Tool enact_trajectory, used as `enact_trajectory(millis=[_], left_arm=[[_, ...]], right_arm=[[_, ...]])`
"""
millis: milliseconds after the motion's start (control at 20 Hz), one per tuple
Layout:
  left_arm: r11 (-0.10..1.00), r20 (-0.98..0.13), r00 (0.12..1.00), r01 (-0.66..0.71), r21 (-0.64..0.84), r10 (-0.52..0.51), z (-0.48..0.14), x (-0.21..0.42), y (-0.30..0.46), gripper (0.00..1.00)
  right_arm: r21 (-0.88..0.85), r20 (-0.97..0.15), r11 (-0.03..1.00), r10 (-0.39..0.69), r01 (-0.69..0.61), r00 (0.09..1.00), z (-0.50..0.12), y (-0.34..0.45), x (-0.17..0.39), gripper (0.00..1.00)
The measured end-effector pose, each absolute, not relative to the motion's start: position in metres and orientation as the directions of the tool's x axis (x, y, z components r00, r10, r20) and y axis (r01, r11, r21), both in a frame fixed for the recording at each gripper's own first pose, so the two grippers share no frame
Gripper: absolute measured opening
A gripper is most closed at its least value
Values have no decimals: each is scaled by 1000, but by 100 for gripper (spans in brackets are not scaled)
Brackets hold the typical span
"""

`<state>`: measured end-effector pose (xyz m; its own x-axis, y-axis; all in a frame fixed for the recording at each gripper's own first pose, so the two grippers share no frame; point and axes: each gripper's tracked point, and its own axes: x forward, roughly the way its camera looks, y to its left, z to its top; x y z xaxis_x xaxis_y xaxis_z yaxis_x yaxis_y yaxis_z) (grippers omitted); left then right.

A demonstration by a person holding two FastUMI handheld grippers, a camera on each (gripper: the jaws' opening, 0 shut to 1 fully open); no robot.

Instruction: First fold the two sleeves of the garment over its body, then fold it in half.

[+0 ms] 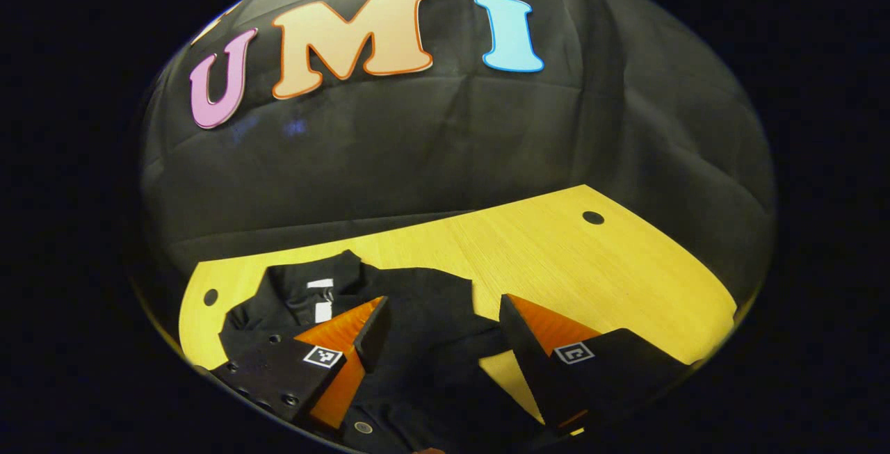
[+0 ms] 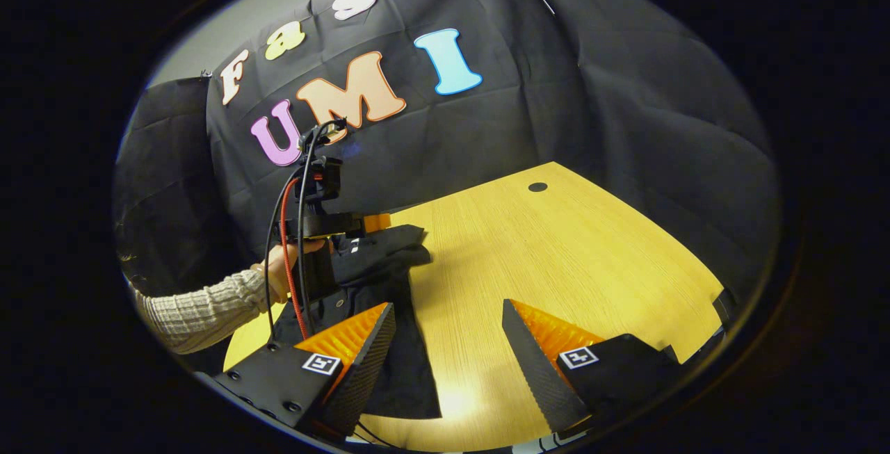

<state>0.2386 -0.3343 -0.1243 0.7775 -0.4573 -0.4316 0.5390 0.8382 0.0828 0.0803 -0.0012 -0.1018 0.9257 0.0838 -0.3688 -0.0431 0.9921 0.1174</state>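
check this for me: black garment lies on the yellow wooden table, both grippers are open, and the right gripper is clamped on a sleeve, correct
Not quite. In the right gripper view, the right gripper is open with bare table between its fingers, gripping nothing. The rest holds: the black garment lies on the yellow wooden table and the left gripper is open.

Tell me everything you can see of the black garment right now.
The black fabric garment lies on the yellow wooden table, bunched rather than flat. A collar with a white neck tag faces the far edge, and buttons show near the hem. The left gripper hovers open over it; the right gripper is open beside its edge.
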Motion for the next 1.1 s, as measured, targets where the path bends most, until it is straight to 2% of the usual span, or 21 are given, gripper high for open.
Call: enact_trajectory(millis=[350, 600, 1000, 1050, 1100], left_arm=[[896, -328, 860, 437, 76, -391, -83, 209, -265, 96], [946, -311, 906, 319, 55, -287, -81, 179, -183, 96], [985, -404, 908, 153, 77, -109, -134, 89, -52, 96], [988, -430, 899, 130, 84, -81, -145, 74, -38, 100], [991, -449, 892, 105, 84, -57, -157, 59, -25, 96]], right_arm=[[123, -379, 985, 156, -117, 912, -105, 5, 85, 98], [72, -398, 977, 211, -199, 893, -114, 12, 87, 98], [43, -485, 941, 314, -336, 816, -162, 51, 64, 98], [28, -496, 937, 314, -347, 809, -169, 54, 63, 98], [13, -506, 933, 315, -359, 803, -176, 56, 63, 98]])
